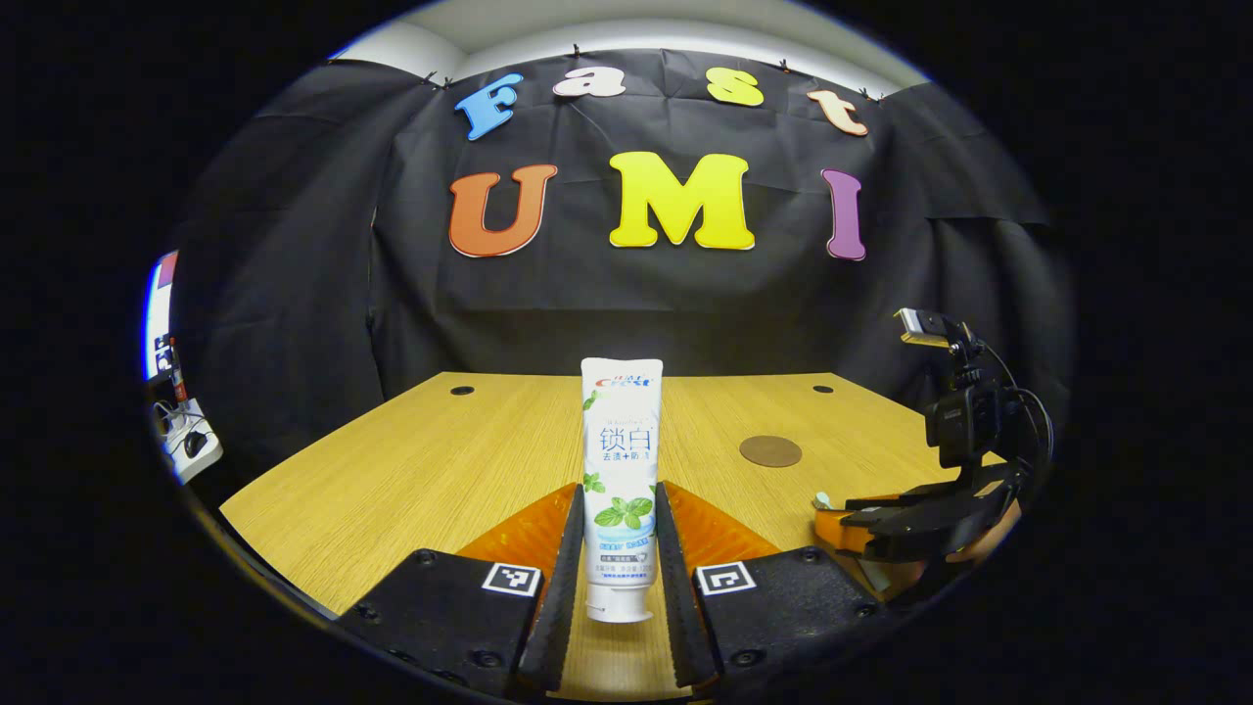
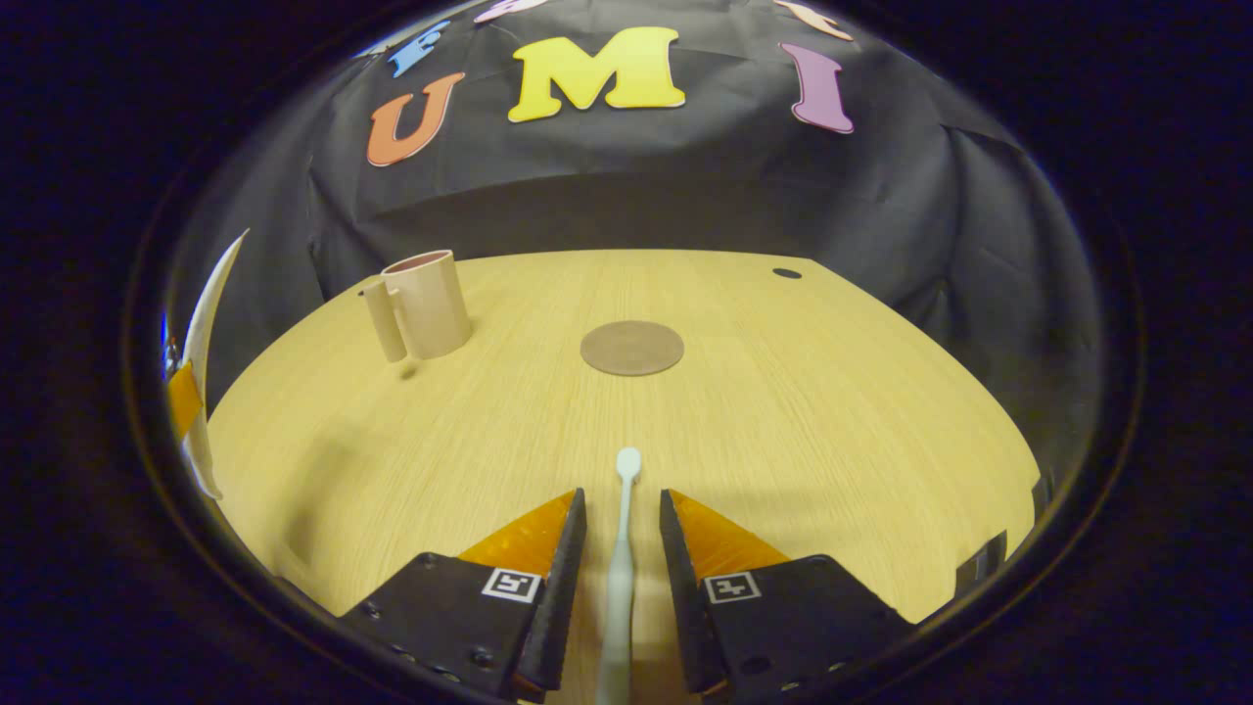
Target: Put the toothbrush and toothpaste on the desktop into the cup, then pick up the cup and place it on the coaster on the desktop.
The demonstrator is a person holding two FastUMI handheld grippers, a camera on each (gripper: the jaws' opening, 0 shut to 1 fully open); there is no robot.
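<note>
In the left gripper view we find the left tongs [image 1: 621, 548] pinching a toothpaste tube [image 1: 621, 470] upright, cap down, above the tabletop [image 1: 431, 460]. In the right gripper view we note the cup [image 2: 428, 302] standing far left and the round coaster [image 2: 631, 348] mid-table. The right tongs [image 2: 623, 548] straddle the toothbrush [image 2: 621, 548]; we cannot tell whether they press on it.

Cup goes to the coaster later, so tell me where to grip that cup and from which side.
Take the cup by its side handle, which sticks out on the left in the right gripper view; approach from that side, jaws level. It stands upright, open mouth up, away from the coaster.
</note>
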